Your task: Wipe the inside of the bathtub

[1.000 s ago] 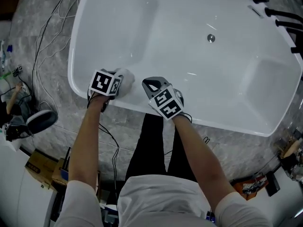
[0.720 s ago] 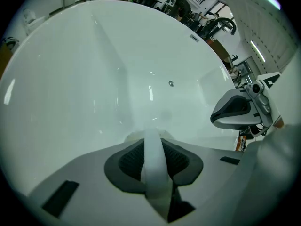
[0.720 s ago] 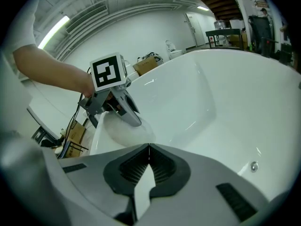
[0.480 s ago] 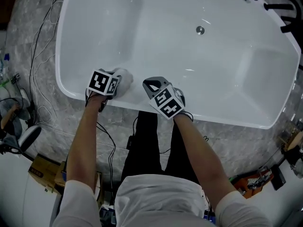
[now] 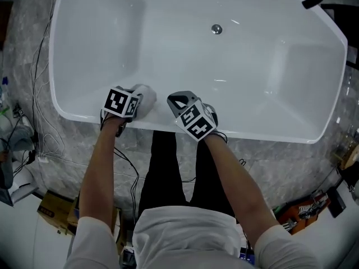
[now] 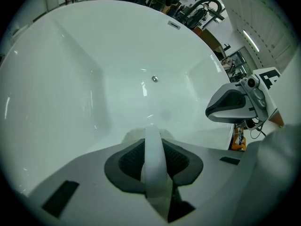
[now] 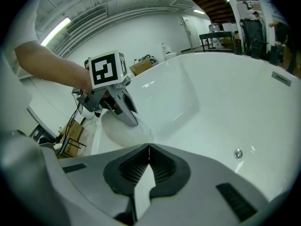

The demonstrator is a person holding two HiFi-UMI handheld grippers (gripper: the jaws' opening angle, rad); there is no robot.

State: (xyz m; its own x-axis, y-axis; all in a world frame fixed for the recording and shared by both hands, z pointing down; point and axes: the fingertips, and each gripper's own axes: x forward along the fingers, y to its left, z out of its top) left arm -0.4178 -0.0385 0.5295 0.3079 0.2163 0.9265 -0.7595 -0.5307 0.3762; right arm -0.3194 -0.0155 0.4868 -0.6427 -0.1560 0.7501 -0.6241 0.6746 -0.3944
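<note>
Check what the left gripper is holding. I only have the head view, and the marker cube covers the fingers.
Observer: The left gripper is shut on a white cloth; a strip of it stands between the fingers.
Operator: Right one?
Observer: The right gripper is shut with nothing in it; the tips meet.
Operator: Is the cloth on the tub?
Observer: In the right gripper view the cloth bulges out under the left gripper and appears to lie on the bathtub at its near rim.

Grey marbled floor (image 5: 280, 161); white cables (image 5: 37, 77) trailing at left; cardboard box (image 5: 53, 209) lower left; orange packet (image 5: 297, 213) lower right.
</note>
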